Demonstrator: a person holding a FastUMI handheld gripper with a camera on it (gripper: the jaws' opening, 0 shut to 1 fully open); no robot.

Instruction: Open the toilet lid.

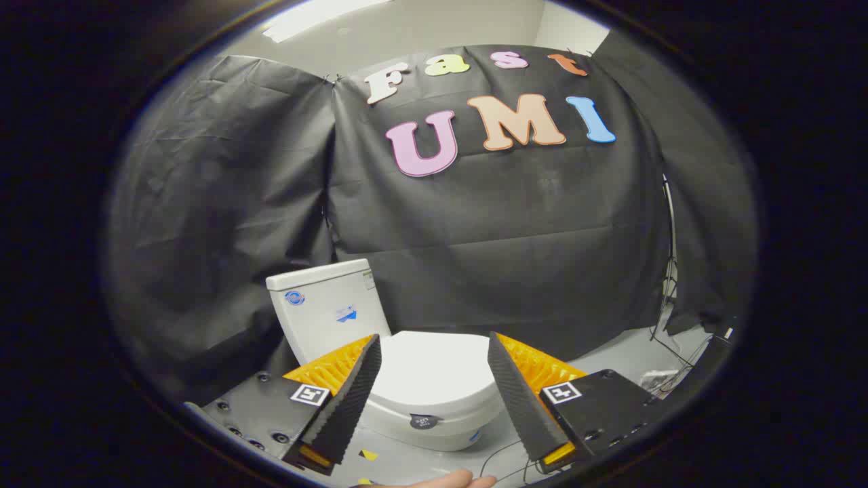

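From the tool's camera, the tool (434,379) hangs with its fingers spread wide, gripping nothing. Just beyond and between them sits a white toilet (380,339), its lid (430,369) down flat. Opening appears not yet begun; the lift remains.

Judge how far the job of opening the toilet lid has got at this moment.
Nothing looks done: the white plastic toilet lid lies flat and closed on the white ceramic bowl, ahead of the white tank. In hand: the gripper hangs above with jaws open, the lid seen between them, untouched. Left: lower to the lid's front edge, catch it, swing it up towards the tank.
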